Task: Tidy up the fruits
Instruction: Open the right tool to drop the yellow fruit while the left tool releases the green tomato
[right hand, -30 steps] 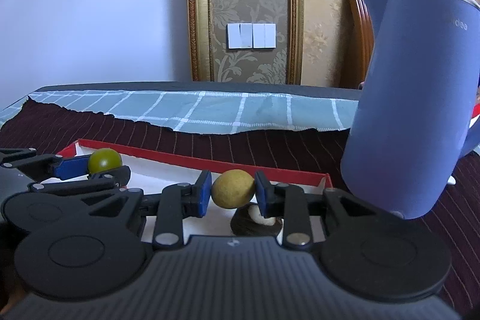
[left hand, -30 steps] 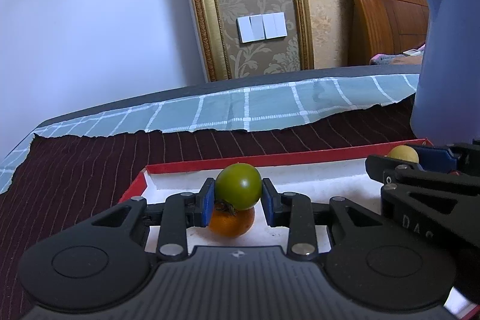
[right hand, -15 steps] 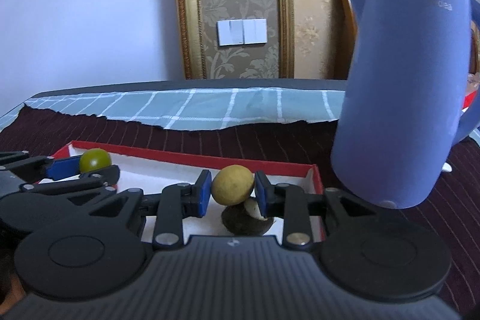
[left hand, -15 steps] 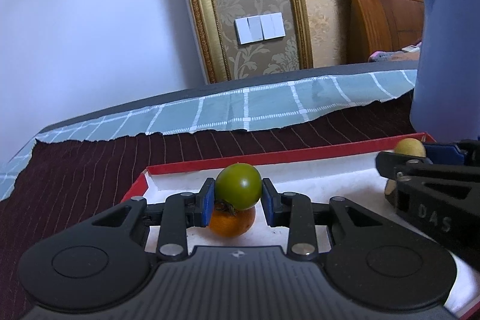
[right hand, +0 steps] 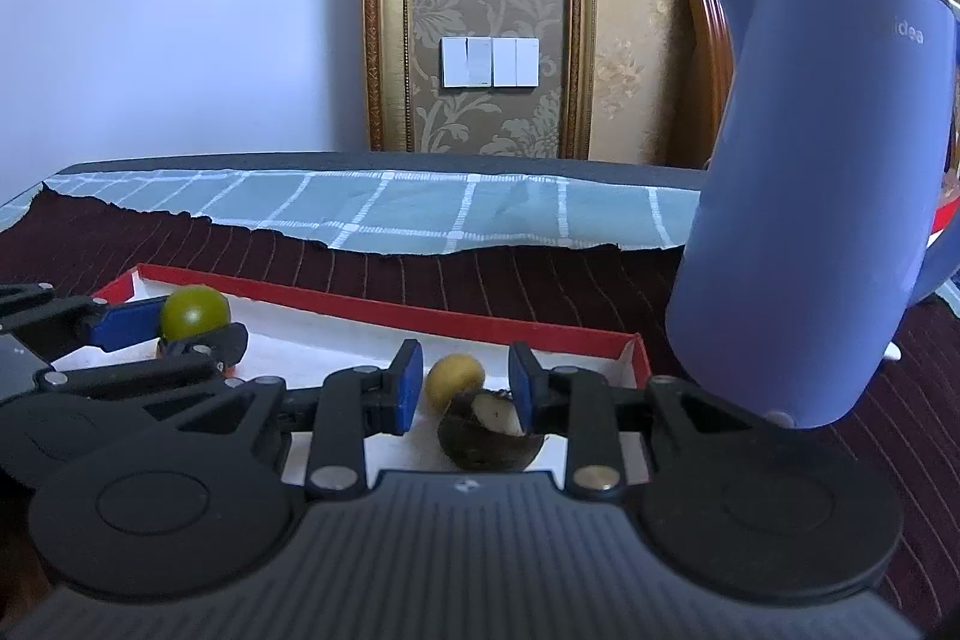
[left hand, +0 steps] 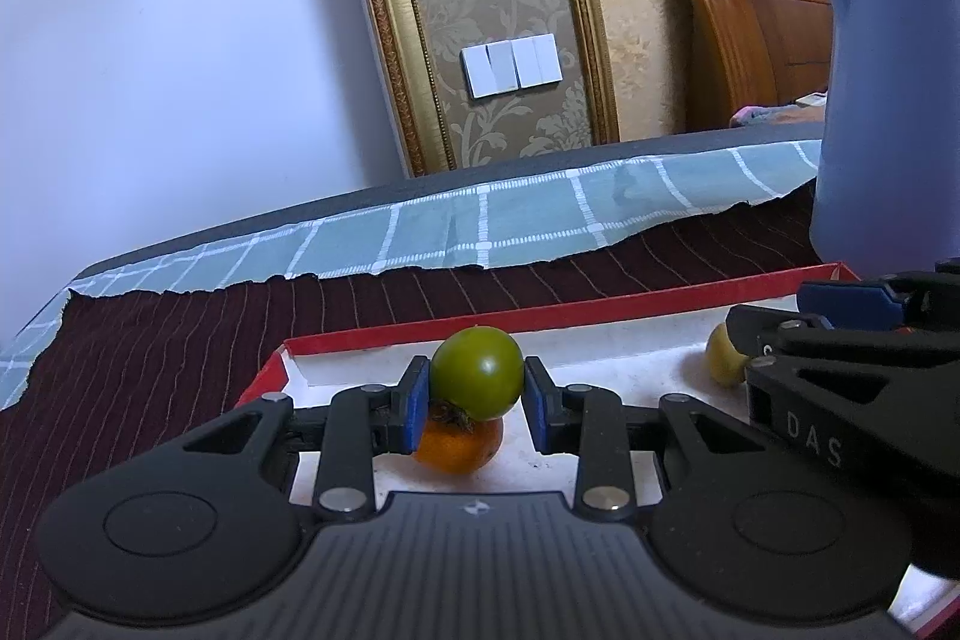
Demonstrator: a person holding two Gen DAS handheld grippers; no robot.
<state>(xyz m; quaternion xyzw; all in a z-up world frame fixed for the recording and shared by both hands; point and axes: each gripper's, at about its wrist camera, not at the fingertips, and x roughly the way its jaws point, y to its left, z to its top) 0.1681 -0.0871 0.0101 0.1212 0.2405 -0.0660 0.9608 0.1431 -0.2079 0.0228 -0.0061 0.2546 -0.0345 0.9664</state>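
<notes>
Over tray, left side: I read the left gripper [left hand: 477, 391] clamped on the green fruit [left hand: 477, 370]; both blue pads press its sides.
Green fruit position: centred between the pads, out at the fingertips, its top above the pad tops.
Under it: an orange fruit [left hand: 459, 451] with a dry calyx sits on the white tray floor, directly below the green one. I can't tell whether the two touch.
Right tongs: the right gripper [right hand: 465, 391] stands at a narrow gap and grips nothing as far as I see.
Yellow fruit: the yellow fruit [right hand: 454, 377] lies in line with that gap, low, with white floor showing between it and the left pad. It leans against the dark fruit [right hand: 480, 445].
Dark fruit: round, with a pale cut patch on top, under the right pad's tip. Contact with the pad I can't call.
Tray: the tray [left hand: 600, 307] has a red rim and white inside. All four fruits are within its rim, green and orange toward its left end, yellow and dark toward its right end.
Tongs vs each other: side by side over the tray, fingers apart.
Surroundings: a blue kettle [right hand: 810, 190] stands just off the tray's right end on the dark striped cloth [left hand: 180, 340]; a checked cloth [left hand: 480, 220] lies beyond.
</notes>
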